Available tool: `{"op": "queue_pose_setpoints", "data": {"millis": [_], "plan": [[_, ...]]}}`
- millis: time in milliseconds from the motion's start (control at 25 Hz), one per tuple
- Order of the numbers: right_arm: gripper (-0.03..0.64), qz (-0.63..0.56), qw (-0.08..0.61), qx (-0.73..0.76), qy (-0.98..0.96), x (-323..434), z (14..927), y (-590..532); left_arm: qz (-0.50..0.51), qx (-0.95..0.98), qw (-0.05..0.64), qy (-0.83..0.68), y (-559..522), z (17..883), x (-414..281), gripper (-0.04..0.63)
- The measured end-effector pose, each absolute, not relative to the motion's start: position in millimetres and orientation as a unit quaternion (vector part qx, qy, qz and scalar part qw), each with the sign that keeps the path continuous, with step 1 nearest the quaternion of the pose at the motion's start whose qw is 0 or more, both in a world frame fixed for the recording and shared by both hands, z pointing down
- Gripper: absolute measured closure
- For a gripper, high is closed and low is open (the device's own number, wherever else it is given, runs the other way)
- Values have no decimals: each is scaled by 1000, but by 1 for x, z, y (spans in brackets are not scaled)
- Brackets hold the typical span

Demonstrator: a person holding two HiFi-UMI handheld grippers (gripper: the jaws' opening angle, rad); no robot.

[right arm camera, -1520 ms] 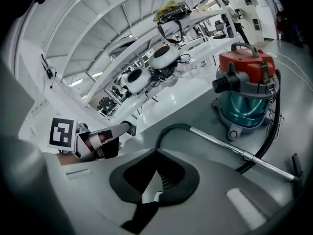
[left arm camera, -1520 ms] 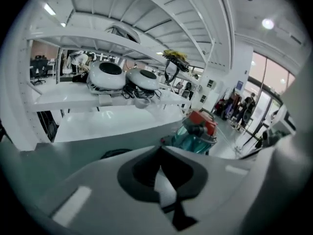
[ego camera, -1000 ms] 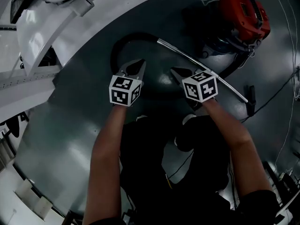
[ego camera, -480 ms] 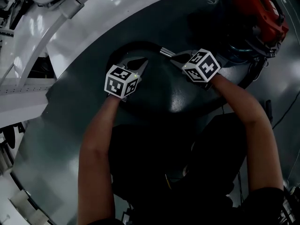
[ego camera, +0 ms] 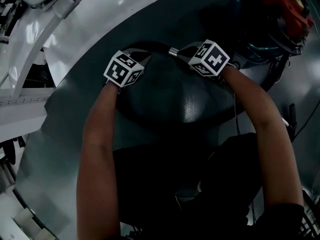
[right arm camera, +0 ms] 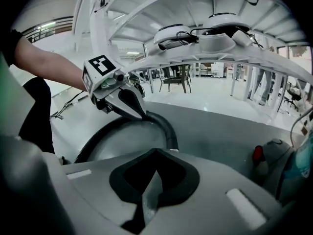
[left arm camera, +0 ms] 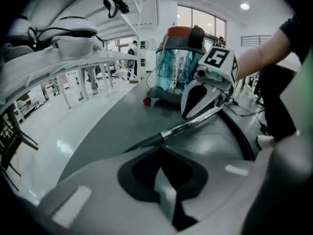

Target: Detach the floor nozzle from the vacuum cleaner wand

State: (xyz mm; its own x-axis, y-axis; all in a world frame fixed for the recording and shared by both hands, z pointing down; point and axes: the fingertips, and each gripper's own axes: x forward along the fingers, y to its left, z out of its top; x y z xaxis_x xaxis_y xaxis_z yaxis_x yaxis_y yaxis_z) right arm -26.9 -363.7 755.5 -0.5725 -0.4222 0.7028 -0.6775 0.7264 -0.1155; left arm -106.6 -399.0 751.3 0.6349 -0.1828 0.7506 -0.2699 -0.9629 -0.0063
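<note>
The vacuum's chrome wand (left arm camera: 193, 123) lies on the dark grey floor and joins a black curved hose end (right arm camera: 164, 123) at a collar (ego camera: 173, 51). My left gripper (ego camera: 144, 55) is shut and empty, its tip down by the black hose end, left of the collar. My right gripper (ego camera: 185, 52) is also shut and empty, its tip at the chrome wand just right of the collar. Each gripper view shows closed jaws with nothing between them, the left gripper (left arm camera: 161, 153) and the right gripper (right arm camera: 154, 155). No floor nozzle is in view.
The red and teal vacuum canister (ego camera: 280, 9) stands at the top right, close behind my right hand. A ribbed black hose (right arm camera: 90, 143) loops round over the floor. White curved frames (ego camera: 75, 29) border the dark floor at the left. A person's legs are below.
Both grippers have dropped toward the floor and moved up the picture to the wand and hose joint, rolling as they went. Both stayed shut.
</note>
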Motion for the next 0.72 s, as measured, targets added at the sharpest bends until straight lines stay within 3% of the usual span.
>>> {"op": "queue_pose_setpoints", "data": {"millis": [200,400,640,720], "plan": [[623,216,271,375,-860,-33,761,-379,298,931,100,-188,-405,749,-76,589],[623,190,307,362,-859,-32,775,-373,258,930,173,-199,-391,762,-56,588],[620,154,351,377,-843,-27,786,-376,308,920,140,-196,-395,777,-69,588],[530,161,363,372,-839,-24,792,-377,328,912,140,-205,-399,783,-79,588]]}}
